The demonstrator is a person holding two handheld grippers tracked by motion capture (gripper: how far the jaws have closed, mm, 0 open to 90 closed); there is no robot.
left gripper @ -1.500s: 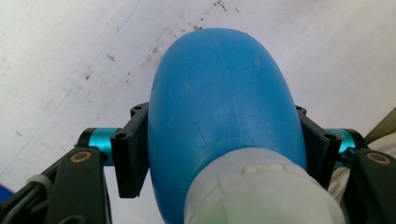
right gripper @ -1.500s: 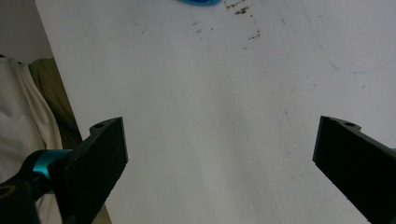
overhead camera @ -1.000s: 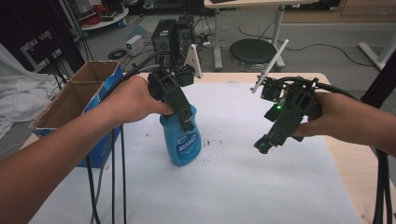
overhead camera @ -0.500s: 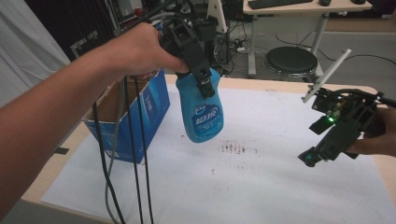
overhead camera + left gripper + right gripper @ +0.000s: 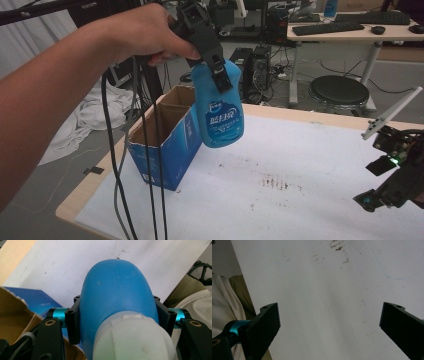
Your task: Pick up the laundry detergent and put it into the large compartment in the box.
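while the left hand-held gripper (image 5: 220, 75) clamps its neck, the blue bottle (image 5: 218, 107) with white label lettering hangs upright above the table (image 5: 310, 175).

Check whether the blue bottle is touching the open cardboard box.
Apart. High view: the blue bottle hangs from the left gripper, beside the cardboard box, with table visible beneath its base.

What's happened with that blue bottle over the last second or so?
The left tongs, shut on the blue bottle, lifted it off the white table cover and carried it left, up toward the open cardboard box. The grip on the bottle's neck stayed as it was. The right tongs stayed open and empty, low over the cover.
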